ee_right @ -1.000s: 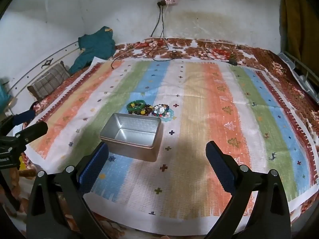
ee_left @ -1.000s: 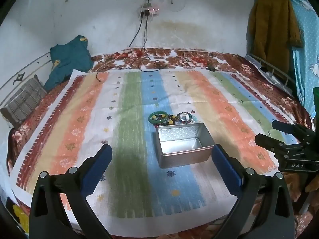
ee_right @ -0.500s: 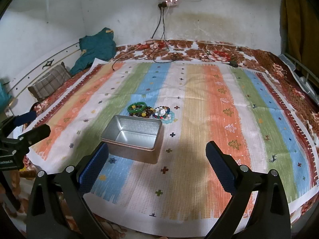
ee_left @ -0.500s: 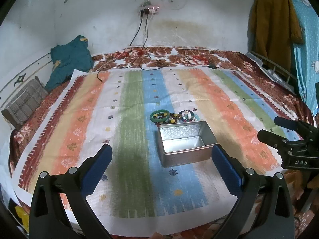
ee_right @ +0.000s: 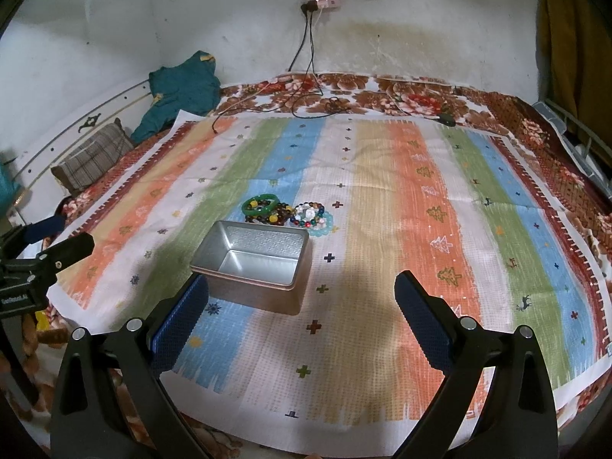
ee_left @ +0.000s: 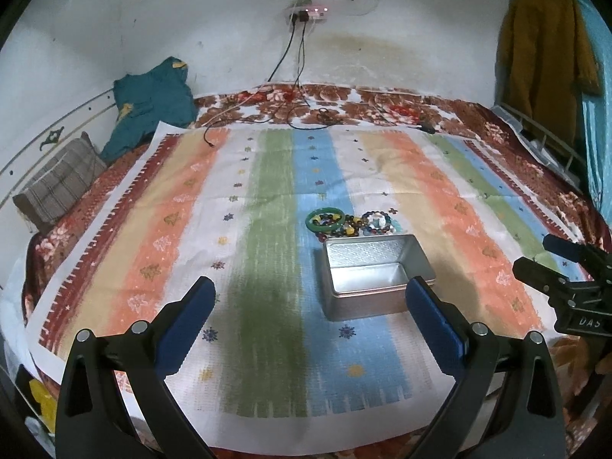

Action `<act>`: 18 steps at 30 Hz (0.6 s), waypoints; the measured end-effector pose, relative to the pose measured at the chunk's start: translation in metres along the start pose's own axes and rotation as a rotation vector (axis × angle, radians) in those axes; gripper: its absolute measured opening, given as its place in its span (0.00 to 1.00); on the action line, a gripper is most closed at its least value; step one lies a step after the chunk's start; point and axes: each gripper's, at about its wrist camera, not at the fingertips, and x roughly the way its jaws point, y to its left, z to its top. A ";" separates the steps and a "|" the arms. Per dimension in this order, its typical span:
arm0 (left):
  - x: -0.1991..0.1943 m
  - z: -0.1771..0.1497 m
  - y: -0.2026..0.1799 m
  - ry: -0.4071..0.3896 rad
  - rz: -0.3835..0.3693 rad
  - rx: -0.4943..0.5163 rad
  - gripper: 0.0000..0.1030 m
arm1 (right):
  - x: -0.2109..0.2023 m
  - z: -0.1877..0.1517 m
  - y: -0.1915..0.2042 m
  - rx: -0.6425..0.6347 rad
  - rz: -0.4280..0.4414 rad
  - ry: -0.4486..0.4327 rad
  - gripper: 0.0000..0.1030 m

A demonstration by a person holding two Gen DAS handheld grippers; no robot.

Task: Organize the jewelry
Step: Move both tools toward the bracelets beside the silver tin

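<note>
Two hand-held grippers hover over a bed spread with a striped mat (ee_right: 420, 229), the jewellery sorting not yet begun. An empty metal tin (ee_right: 252, 264) sits open near the mat's front edge. Just behind the tin lies a small heap of jewellery: a green bangle (ee_right: 261, 203), dark beaded bracelets (ee_right: 281, 214) touching it, and a multicoloured beaded bracelet (ee_right: 310, 215) beside them. Whether any piece touches the tin's far wall cannot be told. The left gripper (ee_left: 310, 308) and the right gripper (ee_right: 302, 308) both stand spread wide, holding nothing, well short of the pile. This looks like the approach stage. The next move would seem to call for one gripper reaching past the tin and pinching a single piece clear of the tangle.
</note>
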 end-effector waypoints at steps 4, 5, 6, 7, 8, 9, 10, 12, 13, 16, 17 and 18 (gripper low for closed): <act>0.004 0.000 0.000 0.018 0.009 0.000 0.95 | 0.002 -0.001 -0.001 -0.005 -0.006 -0.003 0.96; 0.006 0.001 0.002 0.026 0.014 0.003 0.95 | 0.002 -0.001 -0.001 -0.004 -0.005 0.001 0.96; 0.007 0.000 0.001 0.032 0.018 0.004 0.95 | 0.003 0.001 -0.002 -0.001 -0.005 0.004 0.96; 0.007 0.001 0.001 0.036 0.017 0.004 0.95 | 0.004 0.001 -0.003 0.000 -0.006 0.008 0.96; 0.009 0.001 0.002 0.041 0.013 0.002 0.95 | 0.005 0.002 -0.002 0.001 -0.007 0.010 0.96; 0.009 0.002 0.001 0.044 0.013 0.002 0.95 | 0.006 0.002 -0.003 0.002 -0.008 0.012 0.96; 0.010 0.002 0.000 0.047 0.015 -0.001 0.95 | 0.006 0.003 -0.003 0.002 -0.009 0.013 0.96; 0.012 0.003 0.002 0.050 0.022 -0.009 0.95 | 0.006 0.002 -0.002 -0.001 -0.010 0.011 0.96; 0.014 0.004 0.003 0.051 0.026 -0.012 0.95 | 0.007 0.002 -0.003 -0.002 -0.012 0.014 0.96; 0.016 0.008 0.002 0.054 0.048 -0.019 0.95 | 0.012 0.005 -0.004 -0.007 -0.021 0.024 0.96; 0.017 0.010 0.002 0.053 0.056 -0.023 0.95 | 0.014 0.007 -0.004 -0.008 -0.025 0.027 0.96; 0.018 0.011 0.003 0.054 0.060 -0.026 0.95 | 0.016 0.009 -0.005 -0.008 -0.028 0.031 0.96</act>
